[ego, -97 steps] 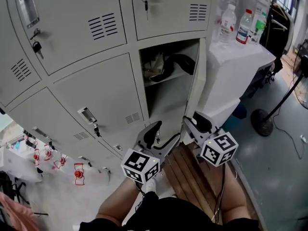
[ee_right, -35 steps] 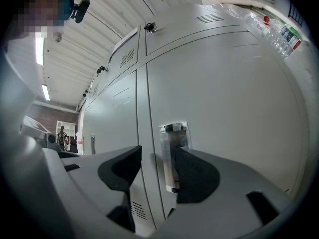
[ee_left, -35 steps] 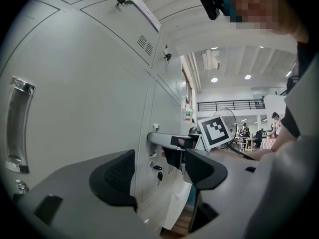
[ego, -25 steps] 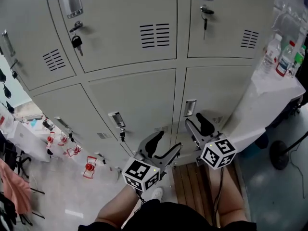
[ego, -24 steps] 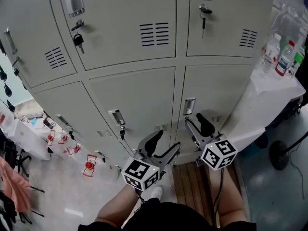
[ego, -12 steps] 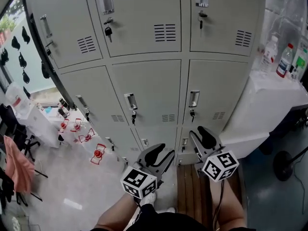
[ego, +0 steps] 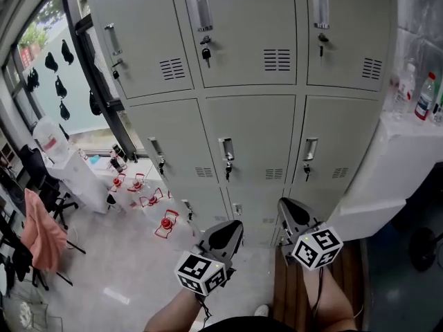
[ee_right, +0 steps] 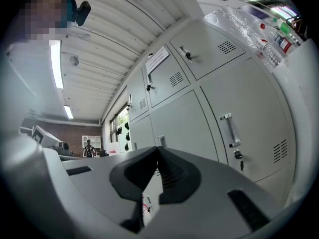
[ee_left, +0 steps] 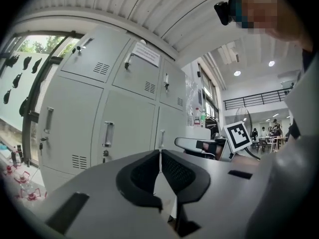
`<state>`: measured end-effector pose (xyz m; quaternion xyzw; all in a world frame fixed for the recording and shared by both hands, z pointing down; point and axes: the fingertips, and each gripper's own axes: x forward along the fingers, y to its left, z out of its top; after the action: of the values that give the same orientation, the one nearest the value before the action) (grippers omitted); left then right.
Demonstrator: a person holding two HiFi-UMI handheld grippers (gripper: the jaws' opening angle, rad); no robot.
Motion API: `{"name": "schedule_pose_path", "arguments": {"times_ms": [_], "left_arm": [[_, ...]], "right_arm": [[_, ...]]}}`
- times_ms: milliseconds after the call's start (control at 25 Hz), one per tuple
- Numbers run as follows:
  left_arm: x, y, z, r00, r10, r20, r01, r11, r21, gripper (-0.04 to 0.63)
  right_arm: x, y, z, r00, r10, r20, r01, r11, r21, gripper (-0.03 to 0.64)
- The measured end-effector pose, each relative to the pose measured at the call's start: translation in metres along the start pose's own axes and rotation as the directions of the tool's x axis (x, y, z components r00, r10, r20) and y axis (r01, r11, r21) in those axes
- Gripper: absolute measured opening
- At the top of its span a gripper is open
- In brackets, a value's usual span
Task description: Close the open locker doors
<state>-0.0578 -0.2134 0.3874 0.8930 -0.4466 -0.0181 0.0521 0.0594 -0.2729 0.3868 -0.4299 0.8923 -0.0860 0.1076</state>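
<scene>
Every door on the grey steel locker bank [ego: 252,126] looked flush and shut, so I judged the closing job done. The next move would only call for a look along the rows for any door ajar. The left gripper [ego: 234,227] and right gripper [ego: 285,206] hung near the person, well short of the doors, their jaws just brought together on nothing. The doors were flat painted sheet metal with louvred vents [ego: 277,59], bright upright pull handles [ego: 226,149] and keys [ego: 205,52] dangling in the locks
</scene>
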Motion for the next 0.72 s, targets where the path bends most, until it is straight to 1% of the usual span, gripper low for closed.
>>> {"name": "schedule_pose_path", "arguments": {"times_ms": [160, 280, 480, 720], "left_arm": [[-0.049, 0.027, -0.001, 1.000, 0.020, 0.015, -0.019, 1.000, -0.017, 0.017], [-0.083, 0.042, -0.004, 1.000, 0.004, 0.024, -0.003, 1.000, -0.021, 0.015], [-0.133, 0.050, 0.011, 0.998, -0.053, 0.032, 0.054, 0.998, -0.034, 0.015], [-0.183, 0.042, 0.004, 0.989, -0.146, 0.022, 0.147, 0.988, -0.051, 0.015]], "right_arm": [[0.007, 0.050, -0.013, 1.000, 0.014, 0.003, -0.014, 1.000, -0.009, 0.006], [0.007, 0.087, -0.023, 1.000, 0.005, 0.005, -0.005, 0.999, -0.035, 0.006], [-0.005, 0.144, -0.019, 0.998, -0.059, 0.002, 0.059, 0.996, -0.072, 0.005], [-0.047, 0.193, -0.034, 0.984, -0.178, 0.003, 0.178, 0.980, -0.088, 0.005]]}}
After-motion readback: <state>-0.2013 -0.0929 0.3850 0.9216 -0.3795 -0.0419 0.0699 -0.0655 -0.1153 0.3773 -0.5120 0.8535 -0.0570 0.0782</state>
